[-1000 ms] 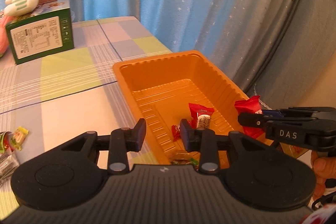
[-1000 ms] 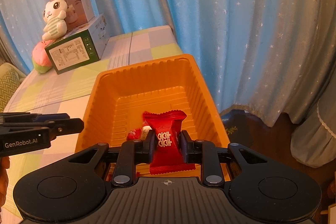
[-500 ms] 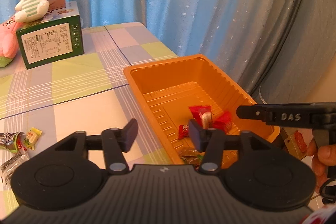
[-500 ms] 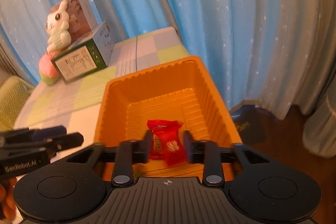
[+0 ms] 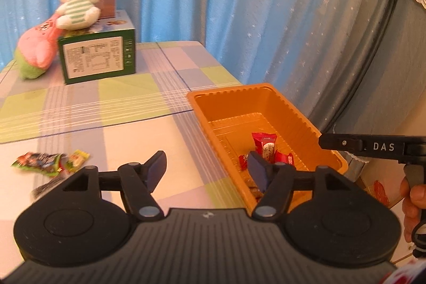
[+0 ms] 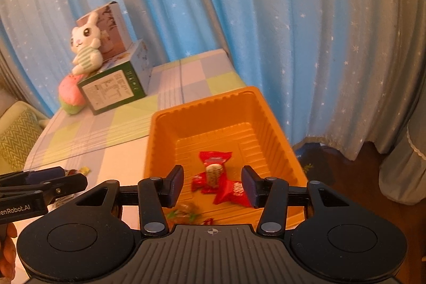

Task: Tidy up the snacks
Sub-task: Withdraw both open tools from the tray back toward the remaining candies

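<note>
Plainly, the small crinkly foil-wrapped snacks are light, soft-skinned and slippery, so they will slide or crumple instead of resisting a grip. Several already lie in the orange ribbed plastic tray (image 6: 269,121) at the lower middle of the right wrist view: a red-wrapped candy with a pale oval label (image 6: 214,167) and a flat red sachet (image 6: 231,190) just beside it, with a few green-and-clear wrappers near the tray's near wall. The right gripper (image 6: 212,184) hangs above them, its jaws standing part-way apart with nothing between them.

Loose snacks remain on the checked-cloth desk (image 5: 111,129): a green and red packet (image 5: 40,160) and a small yellow-green one (image 5: 77,157), touching or nearly so, at the lower left of the left wrist view. The left gripper (image 5: 206,169) is empty and its jaws are opening.

I judge the best hold is across a packet's filled middle, not its thin crimped ends, with a gentle squeeze.
</note>
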The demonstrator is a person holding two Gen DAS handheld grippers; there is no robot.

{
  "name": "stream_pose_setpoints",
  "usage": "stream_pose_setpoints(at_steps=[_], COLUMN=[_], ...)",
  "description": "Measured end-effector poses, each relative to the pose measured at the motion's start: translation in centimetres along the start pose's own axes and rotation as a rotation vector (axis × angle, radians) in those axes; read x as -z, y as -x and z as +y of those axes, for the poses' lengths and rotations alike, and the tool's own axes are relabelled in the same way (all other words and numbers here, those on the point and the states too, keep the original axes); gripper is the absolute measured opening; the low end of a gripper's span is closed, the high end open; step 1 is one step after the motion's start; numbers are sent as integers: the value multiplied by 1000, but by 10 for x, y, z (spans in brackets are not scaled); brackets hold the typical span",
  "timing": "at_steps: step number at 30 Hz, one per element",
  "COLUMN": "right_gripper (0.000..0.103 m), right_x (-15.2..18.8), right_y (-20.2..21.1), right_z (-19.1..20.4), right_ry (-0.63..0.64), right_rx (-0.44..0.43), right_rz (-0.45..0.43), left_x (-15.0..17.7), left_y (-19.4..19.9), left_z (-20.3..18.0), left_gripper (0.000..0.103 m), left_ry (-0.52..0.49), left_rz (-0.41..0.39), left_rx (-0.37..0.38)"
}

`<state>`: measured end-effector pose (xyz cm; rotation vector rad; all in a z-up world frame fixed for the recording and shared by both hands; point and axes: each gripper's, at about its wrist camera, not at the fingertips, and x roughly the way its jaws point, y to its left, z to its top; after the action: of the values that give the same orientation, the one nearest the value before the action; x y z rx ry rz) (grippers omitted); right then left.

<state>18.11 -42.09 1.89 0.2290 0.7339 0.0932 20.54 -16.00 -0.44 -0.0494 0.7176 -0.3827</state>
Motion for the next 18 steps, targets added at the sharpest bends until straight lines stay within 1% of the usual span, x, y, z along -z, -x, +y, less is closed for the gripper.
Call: stream_pose_setpoints(at_steps=[3, 7, 14, 16, 18], right_gripper=[49, 49, 50, 52, 59], right_x=[4, 7, 7, 8, 11], right_y=[9, 22, 43, 47, 52], right_z=[12, 28, 60, 70, 82], right_ry=[13, 32, 53, 61, 71], right_rx=[-6, -25, -73, -92, -112], right_rz=[-2, -15, -45, -50, -59], left_x=[6, 15, 32, 39, 47], left_y=[17, 43, 88, 102, 114], left_z=[8, 21, 44, 54, 62], left_gripper=[65, 65, 71, 74, 76], left_ry=[7, 40, 71, 90, 101], left_rz=[-9, -19, -64, -76, -84], left_rx=[-20, -49, -103, -118, -139])
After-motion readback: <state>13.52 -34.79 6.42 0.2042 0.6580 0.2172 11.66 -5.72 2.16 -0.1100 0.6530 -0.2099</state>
